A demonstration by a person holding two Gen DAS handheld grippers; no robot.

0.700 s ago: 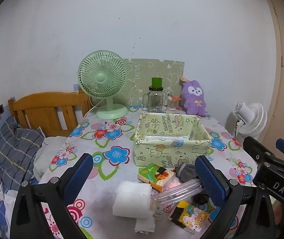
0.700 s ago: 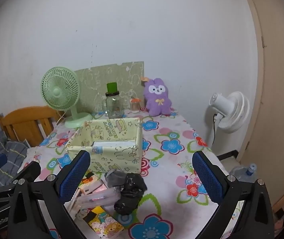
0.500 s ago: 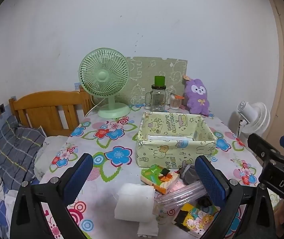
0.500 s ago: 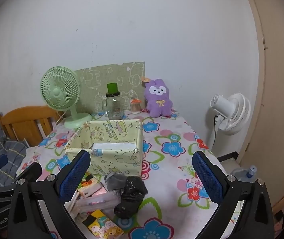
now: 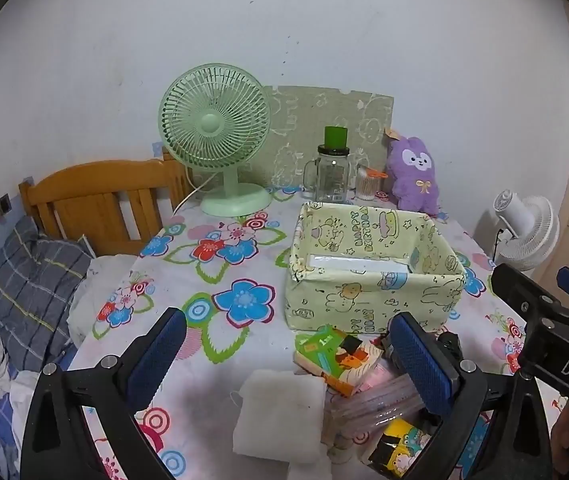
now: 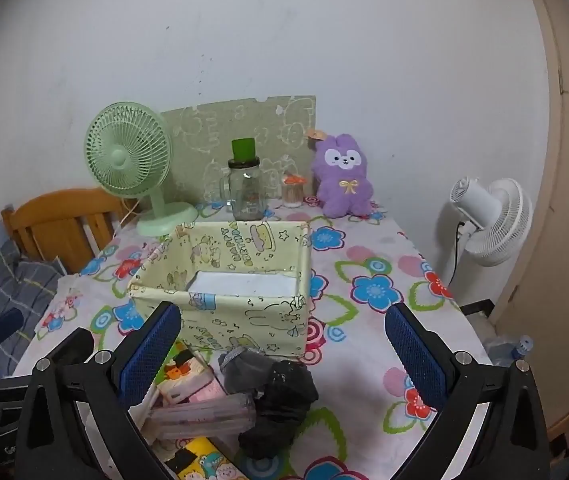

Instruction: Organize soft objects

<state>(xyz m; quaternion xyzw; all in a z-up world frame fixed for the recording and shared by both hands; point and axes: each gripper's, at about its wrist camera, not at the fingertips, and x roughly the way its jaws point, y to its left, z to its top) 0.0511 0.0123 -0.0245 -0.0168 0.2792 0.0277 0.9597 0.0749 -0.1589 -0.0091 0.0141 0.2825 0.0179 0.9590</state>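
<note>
Hovering short of the box (image 5: 376, 280), both tools stand wide apart and empty. Just in front of the box lies the pile: white cloth (image 5: 280, 416) below the left gripper (image 5: 284, 356), dark socks (image 6: 272, 396) nearer the right gripper (image 6: 284, 356).

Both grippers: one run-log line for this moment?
left gripper: open, empty | right gripper: open, empty | box: on table | soft pile: white cloth, black cloth, outside box
</note>
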